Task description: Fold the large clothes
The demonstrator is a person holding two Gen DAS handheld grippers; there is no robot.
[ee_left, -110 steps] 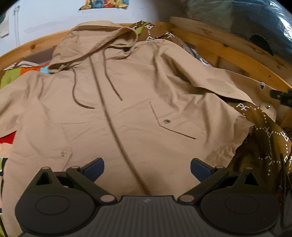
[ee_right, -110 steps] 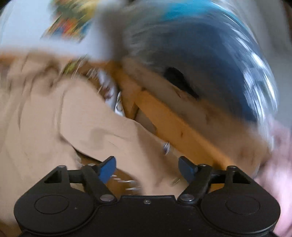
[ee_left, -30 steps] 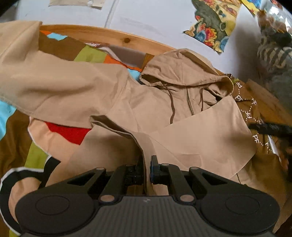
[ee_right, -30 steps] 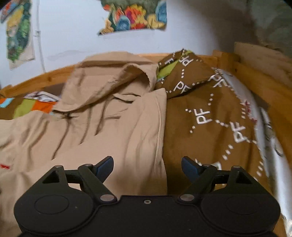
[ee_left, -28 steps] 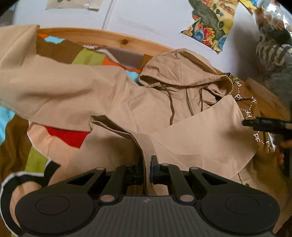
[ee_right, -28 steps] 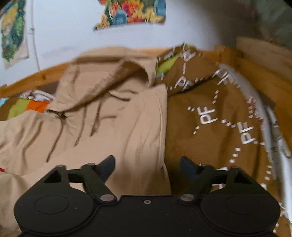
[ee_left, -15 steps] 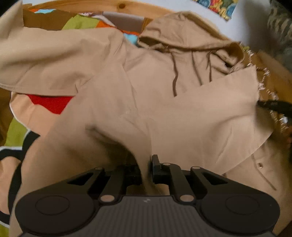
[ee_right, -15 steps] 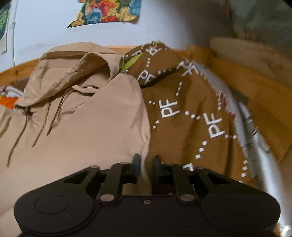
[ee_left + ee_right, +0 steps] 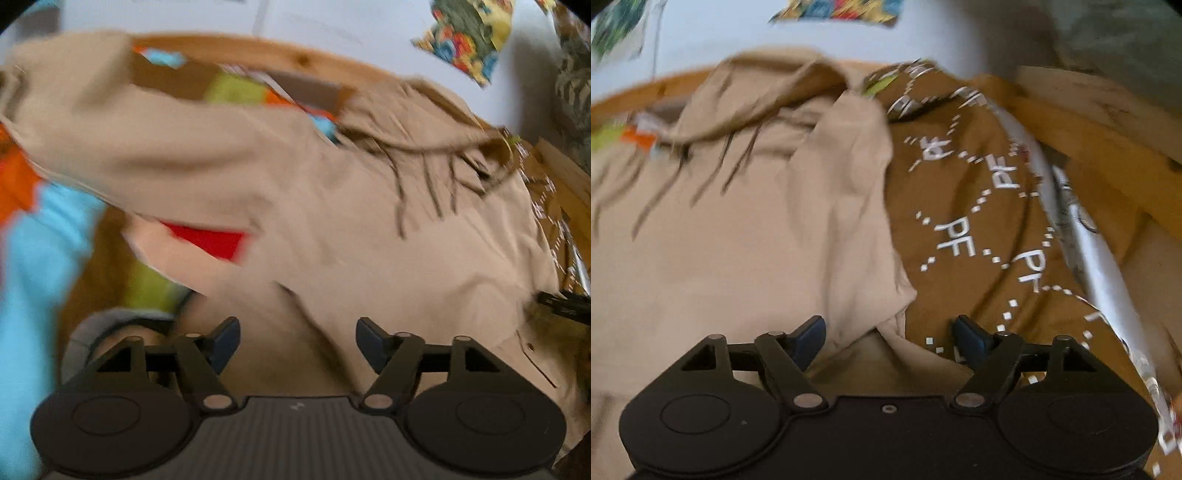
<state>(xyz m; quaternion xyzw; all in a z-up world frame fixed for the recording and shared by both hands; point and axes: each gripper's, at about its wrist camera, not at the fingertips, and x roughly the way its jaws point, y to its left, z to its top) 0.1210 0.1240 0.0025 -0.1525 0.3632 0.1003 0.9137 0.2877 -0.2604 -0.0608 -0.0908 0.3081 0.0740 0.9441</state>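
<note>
A tan hooded jacket [image 9: 369,236] lies face up on the bed, its right side folded over the front. Its hood [image 9: 417,110] with dark drawstrings points to the headboard, and one sleeve [image 9: 129,147] stretches out to the left. My left gripper [image 9: 297,338] is open just above the jacket's lower part, nothing between its fingers. In the right wrist view the jacket [image 9: 757,229] fills the left half, its folded edge running down the middle. My right gripper [image 9: 888,338] is open over that edge, with a fold of cloth lying loose between the blue pads [image 9: 812,332].
A multicoloured quilt [image 9: 44,229] covers the bed on the left. A brown "PF" patterned cloth [image 9: 979,221] lies to the right of the jacket. A wooden bed frame [image 9: 1089,122] borders the right side and the headboard [image 9: 258,51]. The right gripper's tip [image 9: 561,301] shows at the jacket's right edge.
Both grippers have opened and let go of the jacket cloth they held half a second ago. The folded flap now lies flat on the jacket. Both views are blurred by motion.
</note>
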